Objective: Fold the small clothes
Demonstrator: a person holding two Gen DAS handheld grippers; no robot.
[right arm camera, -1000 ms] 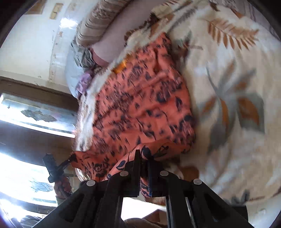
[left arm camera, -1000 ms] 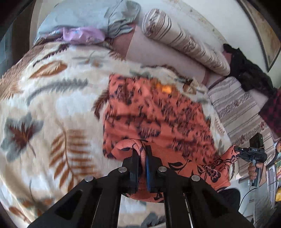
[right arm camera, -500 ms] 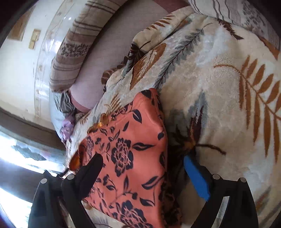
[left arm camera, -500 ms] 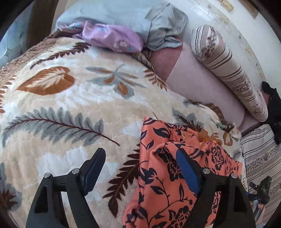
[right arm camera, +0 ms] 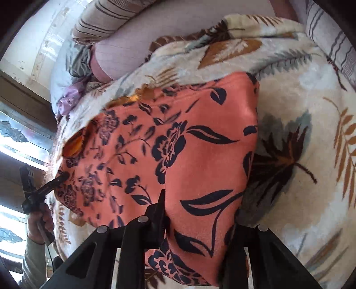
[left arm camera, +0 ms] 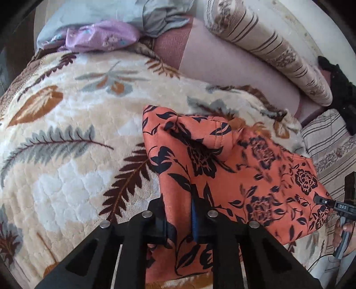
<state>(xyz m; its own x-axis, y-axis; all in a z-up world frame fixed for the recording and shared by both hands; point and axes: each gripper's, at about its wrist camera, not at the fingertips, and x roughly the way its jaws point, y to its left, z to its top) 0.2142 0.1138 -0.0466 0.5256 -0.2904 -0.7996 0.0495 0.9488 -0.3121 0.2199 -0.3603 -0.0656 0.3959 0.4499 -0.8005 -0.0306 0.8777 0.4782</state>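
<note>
An orange garment with a dark flower print (left arm camera: 233,169) lies folded on a cream leaf-patterned blanket (left arm camera: 66,137). My left gripper (left arm camera: 179,213) has its jaws closing around the garment's near left edge, with cloth bunched between the fingers. In the right wrist view the garment (right arm camera: 189,144) fills the middle. My right gripper (right arm camera: 198,220) straddles its near right corner, jaws still fairly wide, and cloth hides the right finger. Each gripper shows in the other's view: the right one at the left wrist view's right edge (left arm camera: 340,206), the left one at the right wrist view's left edge (right arm camera: 42,189).
A striped bolster (left arm camera: 267,49) and a pink cushion (left arm camera: 233,73) lie along the wall behind the blanket. A purple cloth (left arm camera: 100,35) and grey cloth (left arm camera: 160,15) are piled at the far left. Dark clothing (left arm camera: 340,86) and a striped sheet (left arm camera: 329,146) sit at the right.
One second ago both grippers were shut on the garment's edge and carried it over. They let go and opened wide. Now both have drawn back and are closing around the folded garment's near edge.
</note>
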